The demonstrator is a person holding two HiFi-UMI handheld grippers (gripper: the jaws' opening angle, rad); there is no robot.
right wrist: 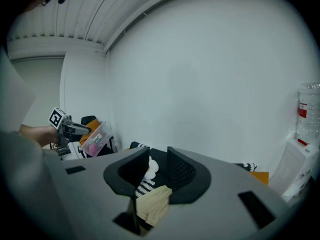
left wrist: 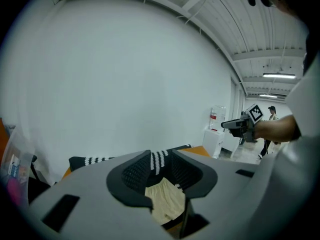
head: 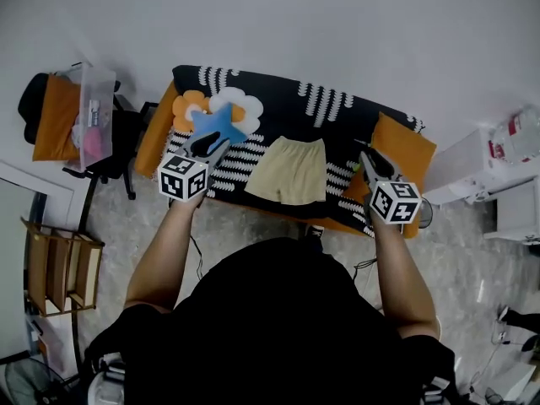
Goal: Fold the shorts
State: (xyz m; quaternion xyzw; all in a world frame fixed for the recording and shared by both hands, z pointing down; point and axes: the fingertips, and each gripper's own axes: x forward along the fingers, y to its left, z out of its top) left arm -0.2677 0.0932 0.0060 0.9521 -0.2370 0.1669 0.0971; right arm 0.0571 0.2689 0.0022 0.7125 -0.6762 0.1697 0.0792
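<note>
Pale yellow shorts (head: 291, 171) lie flat near the front edge of a table covered with a black-and-white patterned cloth (head: 287, 99). My left gripper (head: 211, 146) hovers over the table's left part, beside the shorts, open with nothing between its fingers. My right gripper (head: 367, 163) is held at the shorts' right side, also open and empty. In the left gripper view the shorts (left wrist: 167, 201) show beyond the parted jaws of the left gripper (left wrist: 161, 171), and the right gripper (left wrist: 240, 125) is seen at the right. In the right gripper view the shorts (right wrist: 152, 206) lie below the right gripper (right wrist: 157, 171).
A white, orange and blue flower-shaped soft thing (head: 215, 116) lies on the table's left end. A clear plastic bin (head: 93, 112) rests on a chair at the left. A wooden rack (head: 63, 264) stands lower left. A white cabinet (head: 481, 171) with a water bottle is at the right.
</note>
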